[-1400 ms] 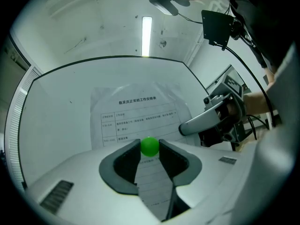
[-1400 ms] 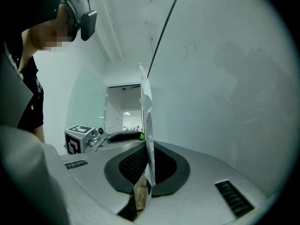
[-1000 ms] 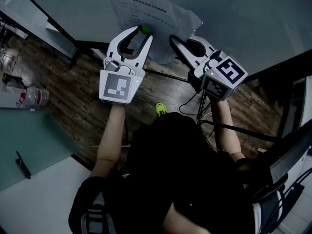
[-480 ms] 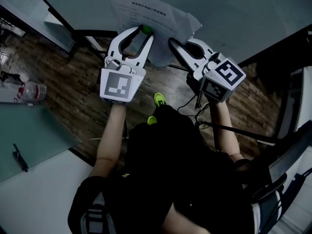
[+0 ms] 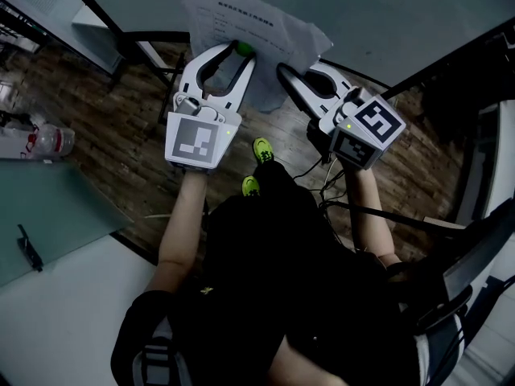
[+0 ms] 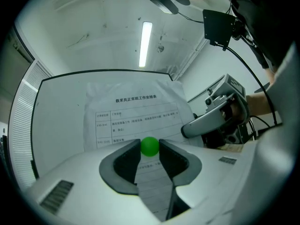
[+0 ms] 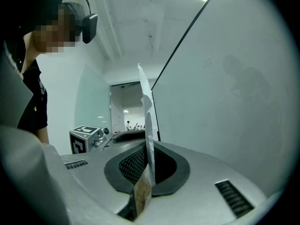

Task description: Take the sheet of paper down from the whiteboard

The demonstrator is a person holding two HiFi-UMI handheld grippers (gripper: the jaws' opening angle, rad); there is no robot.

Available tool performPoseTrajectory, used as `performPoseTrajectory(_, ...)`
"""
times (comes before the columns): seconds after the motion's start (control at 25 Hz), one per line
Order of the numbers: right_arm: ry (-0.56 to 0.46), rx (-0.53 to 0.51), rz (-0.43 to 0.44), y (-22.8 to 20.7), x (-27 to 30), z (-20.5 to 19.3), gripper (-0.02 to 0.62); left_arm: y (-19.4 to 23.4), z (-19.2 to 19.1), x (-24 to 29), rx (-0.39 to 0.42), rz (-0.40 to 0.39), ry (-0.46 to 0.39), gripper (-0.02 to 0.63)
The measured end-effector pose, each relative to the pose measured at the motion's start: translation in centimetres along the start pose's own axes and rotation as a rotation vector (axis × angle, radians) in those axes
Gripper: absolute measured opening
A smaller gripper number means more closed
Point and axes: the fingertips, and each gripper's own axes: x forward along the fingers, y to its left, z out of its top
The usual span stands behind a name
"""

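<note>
Upper centre of the head view: the sheet of paper (image 5: pixel 257 24) hangs before the whiteboard (image 5: pixel 394 14), possibly clear of it. The left gripper (image 5: pixel 235 53) pinches a green ball (image 5: pixel 241 50) against the sheet, and the right gripper (image 5: pixel 299 71) clamps its edge. Drawing both back evenly should avoid tearing.

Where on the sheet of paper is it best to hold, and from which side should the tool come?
Grip the sheet of paper at its lower right edge, coming in from the right, edge-on. It is thin and flat, so only an edge lets the jaws close on both faces. The right tool pinches it so, while the left tool holds the green ball.
</note>
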Motion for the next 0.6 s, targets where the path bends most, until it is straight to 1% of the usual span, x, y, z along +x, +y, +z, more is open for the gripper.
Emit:
performPoseTrajectory(0.16,-0.003,0.0,-0.002,2.5,-0.9,-1.8,0.026,-1.4,-0.8,-2.8,-0.004,-0.006,-0.006,0.137)
performPoseTrajectory(0.44,0.014,0.025,0.003,2.7,-0.9,-2.1,0.026,-1.5,-1.0,-2.8,-0.021,-0.015,0.001,0.137)
performPoseTrajectory(0.6,-0.001,0.02,0.04,3.5,-3.1,-2.6,0.026,-3.9,-0.5,-3.4,-0.014,0.002,-0.009,0.137)
